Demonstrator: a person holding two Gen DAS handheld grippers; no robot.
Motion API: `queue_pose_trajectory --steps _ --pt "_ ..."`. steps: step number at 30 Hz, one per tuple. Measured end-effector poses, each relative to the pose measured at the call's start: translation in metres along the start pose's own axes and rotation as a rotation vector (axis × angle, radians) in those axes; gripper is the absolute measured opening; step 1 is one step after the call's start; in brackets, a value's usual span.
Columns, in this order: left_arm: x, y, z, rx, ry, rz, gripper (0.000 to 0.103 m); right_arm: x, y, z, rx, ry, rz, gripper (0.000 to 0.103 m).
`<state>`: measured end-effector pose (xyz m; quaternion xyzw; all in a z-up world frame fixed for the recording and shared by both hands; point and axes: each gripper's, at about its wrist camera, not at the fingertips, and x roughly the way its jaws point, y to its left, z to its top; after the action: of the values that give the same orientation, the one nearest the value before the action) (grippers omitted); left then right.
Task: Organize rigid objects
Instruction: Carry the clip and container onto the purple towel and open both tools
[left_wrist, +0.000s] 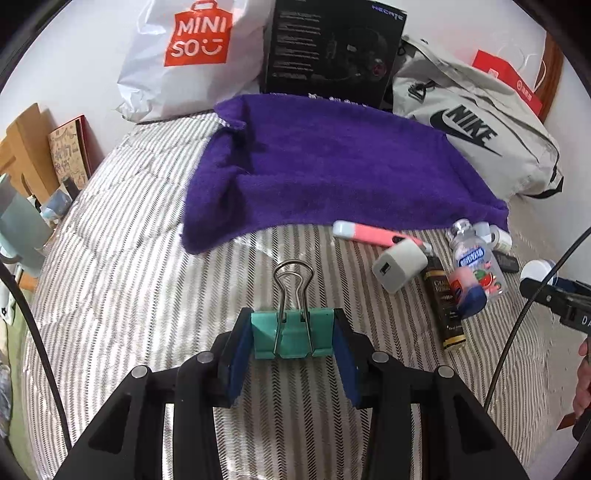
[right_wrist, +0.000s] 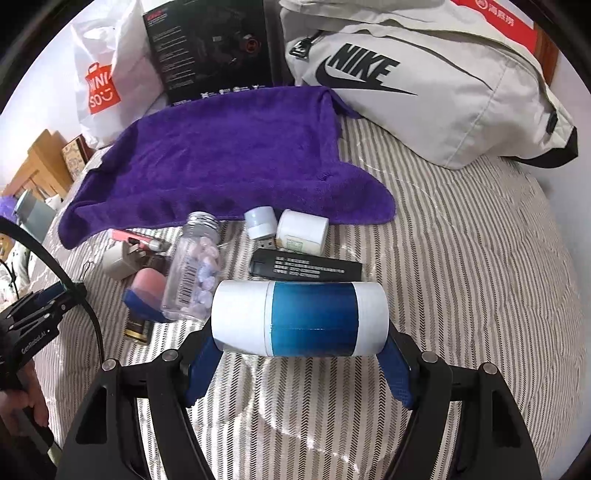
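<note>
My left gripper is shut on a teal binder clip, its wire handles pointing away over the striped bed. My right gripper is shut on a white and blue cylinder held sideways between the blue pads. A purple towel lies spread ahead. In front of it is a cluster: a pink and white tube, a white charger cube, a clear bottle of beads, a dark bottle, a black stick, a white pill jar and a small white USB piece.
Along the wall stand a Miniso bag, a black box, a grey Nike bag and a red bag. The bed's left edge drops to cardboard and books. Bare striped quilt lies to the right.
</note>
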<state>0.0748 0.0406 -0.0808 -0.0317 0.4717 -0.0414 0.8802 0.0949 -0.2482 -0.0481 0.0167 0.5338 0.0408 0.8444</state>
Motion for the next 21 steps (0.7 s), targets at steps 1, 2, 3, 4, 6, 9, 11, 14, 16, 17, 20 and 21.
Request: queue_pose_trajectory --steps 1,2,3,4,6,9,11,14,16,17,20,21 --pt "-0.002 0.001 0.002 -0.007 -0.003 -0.003 0.039 -0.001 0.001 0.001 -0.006 -0.001 0.01 0.075" --pt "-0.003 0.002 0.003 -0.011 -0.003 -0.007 0.039 -0.001 0.002 0.002 -0.01 -0.001 0.012 0.075" --pt "-0.005 0.003 0.004 -0.016 -0.007 -0.012 0.039 -0.002 0.002 0.003 -0.015 -0.003 0.015 0.075" --pt "-0.007 0.004 0.006 -0.019 -0.011 -0.014 0.039 -0.003 0.003 0.004 -0.019 -0.005 0.017 0.075" --pt "-0.011 0.004 0.011 -0.024 -0.017 -0.013 0.039 -0.005 0.005 0.008 -0.024 -0.011 0.028 0.075" --pt "-0.017 0.002 0.021 -0.014 -0.031 -0.012 0.039 -0.008 0.005 0.017 -0.025 -0.021 0.048 0.075" --pt "-0.022 0.001 0.03 -0.009 -0.045 -0.015 0.039 -0.011 0.005 0.025 -0.029 -0.035 0.054 0.075" --pt "-0.028 -0.002 0.047 0.007 -0.07 -0.016 0.039 -0.016 0.007 0.041 -0.044 -0.058 0.054 0.075" --pt "-0.029 -0.005 0.058 0.013 -0.082 -0.017 0.039 -0.018 0.008 0.051 -0.053 -0.072 0.053 0.075" --pt "-0.029 -0.007 0.065 0.02 -0.088 -0.015 0.039 -0.019 0.009 0.059 -0.058 -0.082 0.055 0.075" --pt "-0.027 -0.013 0.086 0.039 -0.103 -0.007 0.039 -0.02 0.01 0.077 -0.067 -0.099 0.058 0.075" --pt "-0.026 -0.015 0.092 0.045 -0.107 -0.004 0.039 -0.02 0.009 0.081 -0.07 -0.102 0.059 0.075"
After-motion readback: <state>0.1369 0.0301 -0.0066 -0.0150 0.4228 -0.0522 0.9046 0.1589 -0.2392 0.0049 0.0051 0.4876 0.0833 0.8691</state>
